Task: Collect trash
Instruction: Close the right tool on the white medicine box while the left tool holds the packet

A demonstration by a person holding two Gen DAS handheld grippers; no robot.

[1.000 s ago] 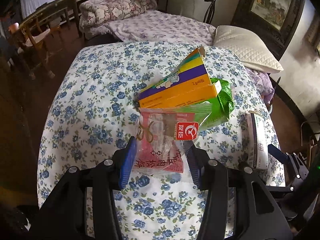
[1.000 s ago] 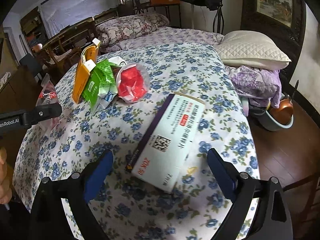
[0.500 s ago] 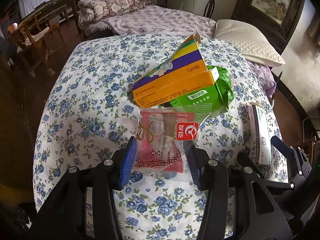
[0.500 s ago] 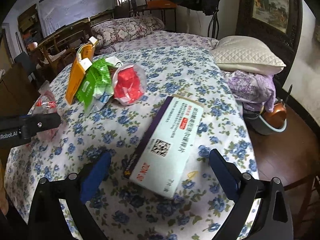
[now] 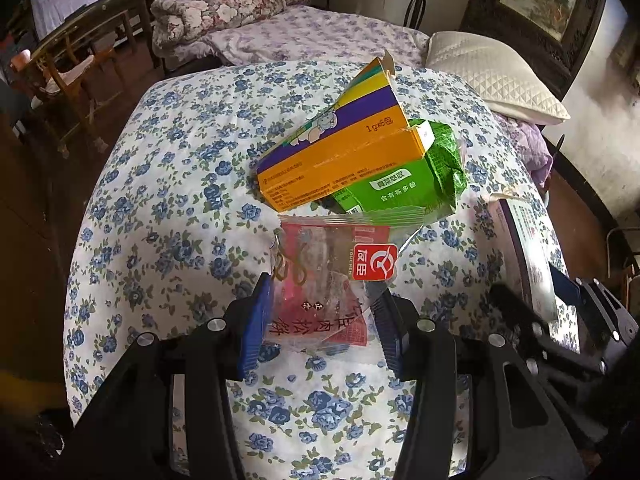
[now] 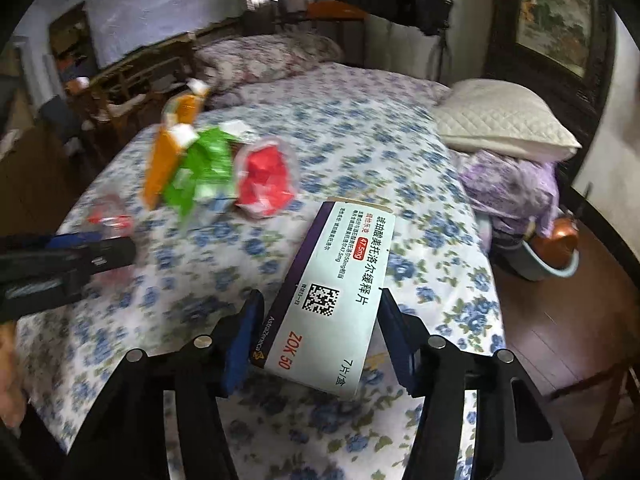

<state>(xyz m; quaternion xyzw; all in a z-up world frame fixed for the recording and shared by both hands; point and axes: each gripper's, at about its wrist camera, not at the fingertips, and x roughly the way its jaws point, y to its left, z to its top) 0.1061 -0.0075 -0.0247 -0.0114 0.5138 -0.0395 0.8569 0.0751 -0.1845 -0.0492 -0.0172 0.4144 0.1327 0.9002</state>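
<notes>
My left gripper (image 5: 320, 322) is shut on a clear red-printed snack wrapper (image 5: 332, 280) and holds it over the flowered tablecloth (image 5: 168, 200). Beyond it lie an orange and purple carton (image 5: 340, 152) and a green packet (image 5: 416, 184). My right gripper (image 6: 320, 332) has closed around the white medicine box (image 6: 340, 292), its blue pads against both long sides. In the right wrist view the carton (image 6: 168, 160), the green packet (image 6: 204, 168) and a red crumpled bag (image 6: 264, 176) lie further back, and the left gripper (image 6: 68, 260) shows at the left edge.
A white quilted pillow (image 6: 504, 120) and purple cloth (image 6: 516, 188) lie to the right of the table. A basin with a copper pot (image 6: 556, 248) stands on the floor at right. Wooden chairs (image 5: 76, 76) stand at left, a bed (image 5: 280, 32) behind.
My right gripper has moved forward and closed its jaws from wide open onto the white medicine box. My left gripper keeps its hold on the wrapper and has shifted slightly.
</notes>
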